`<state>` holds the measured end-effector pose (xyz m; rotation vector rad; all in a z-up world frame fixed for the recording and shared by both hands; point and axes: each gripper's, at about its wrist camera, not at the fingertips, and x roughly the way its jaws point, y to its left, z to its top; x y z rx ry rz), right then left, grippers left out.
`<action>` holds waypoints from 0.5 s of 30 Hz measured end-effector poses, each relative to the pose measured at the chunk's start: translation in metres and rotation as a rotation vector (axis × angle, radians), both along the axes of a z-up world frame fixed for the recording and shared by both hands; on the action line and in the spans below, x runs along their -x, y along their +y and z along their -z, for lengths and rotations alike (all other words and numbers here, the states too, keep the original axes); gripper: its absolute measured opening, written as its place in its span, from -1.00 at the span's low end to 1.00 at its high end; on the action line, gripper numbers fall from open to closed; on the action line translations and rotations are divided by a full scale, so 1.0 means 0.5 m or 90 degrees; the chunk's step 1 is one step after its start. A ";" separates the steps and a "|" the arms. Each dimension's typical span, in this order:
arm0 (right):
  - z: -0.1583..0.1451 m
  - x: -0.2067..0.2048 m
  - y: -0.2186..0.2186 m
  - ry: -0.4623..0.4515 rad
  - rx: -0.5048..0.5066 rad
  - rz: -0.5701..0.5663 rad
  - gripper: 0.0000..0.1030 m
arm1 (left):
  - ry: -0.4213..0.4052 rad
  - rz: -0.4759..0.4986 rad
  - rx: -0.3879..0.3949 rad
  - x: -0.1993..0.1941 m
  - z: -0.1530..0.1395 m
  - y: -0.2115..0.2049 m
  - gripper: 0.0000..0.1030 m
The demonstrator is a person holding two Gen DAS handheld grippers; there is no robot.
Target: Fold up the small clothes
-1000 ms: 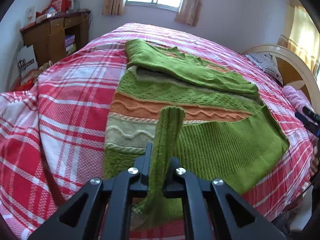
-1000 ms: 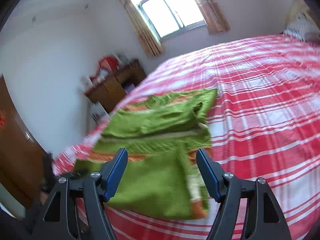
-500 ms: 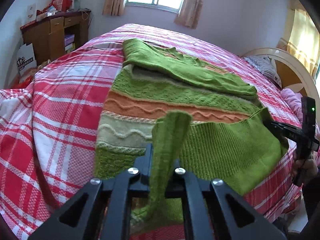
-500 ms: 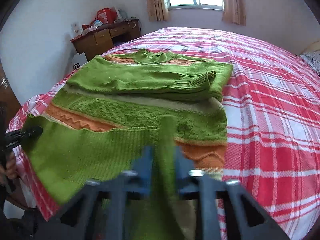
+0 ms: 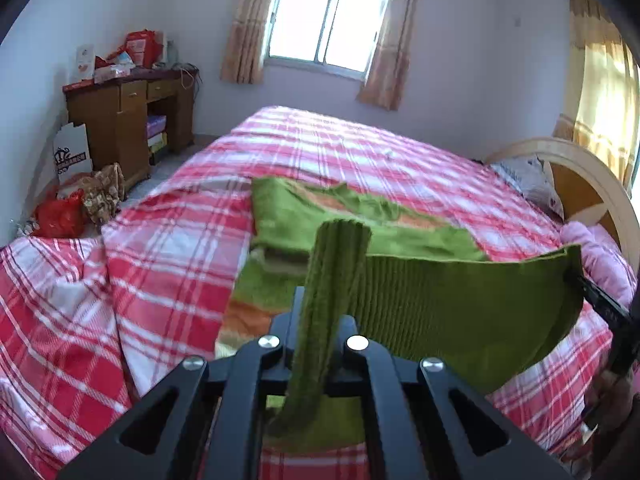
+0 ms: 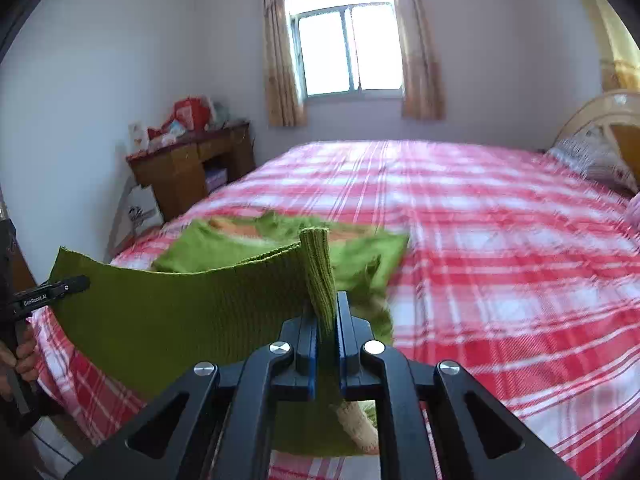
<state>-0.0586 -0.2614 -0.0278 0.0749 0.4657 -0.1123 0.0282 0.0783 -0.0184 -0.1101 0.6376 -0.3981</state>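
The left gripper is clamped on one hem corner of the sweater; the right gripper is clamped on the other. The hem is held raised between them, crosswise. The folded body lies ahead on the bed, so the fold is judged to go forward.

**Bedroom layout, both wrist views**

Bed: centre, running toward 12 o'clock. Sweater: on the bed's near end, its hem lifted off the cover between the left gripper at 6 o'clock and the right gripper at 3 o'clock. Window: 12 o'clock, behind the bed. Desk: 10 o'clock, against the wall. Bags: on the floor at 9 o'clock, before the desk. Headboard: 2 o'clock, pillow just before it.
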 end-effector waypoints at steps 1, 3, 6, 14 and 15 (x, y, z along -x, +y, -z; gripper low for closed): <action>-0.005 -0.004 0.003 -0.005 0.003 0.004 -0.87 | -0.005 -0.003 0.000 -0.004 -0.003 -0.001 -0.91; -0.012 -0.007 0.003 -0.011 0.004 0.016 -0.87 | -0.006 -0.013 -0.008 -0.017 -0.006 -0.009 -0.91; -0.011 -0.020 -0.001 -0.011 -0.005 0.032 -0.87 | 0.000 -0.022 -0.020 -0.037 -0.002 -0.023 -0.91; -0.007 -0.049 -0.014 0.000 -0.014 0.047 -0.87 | 0.004 -0.036 -0.046 -0.065 -0.009 -0.053 -0.91; -0.008 -0.052 -0.016 0.000 -0.014 0.048 -0.87 | 0.003 -0.037 -0.048 -0.070 -0.010 -0.056 -0.91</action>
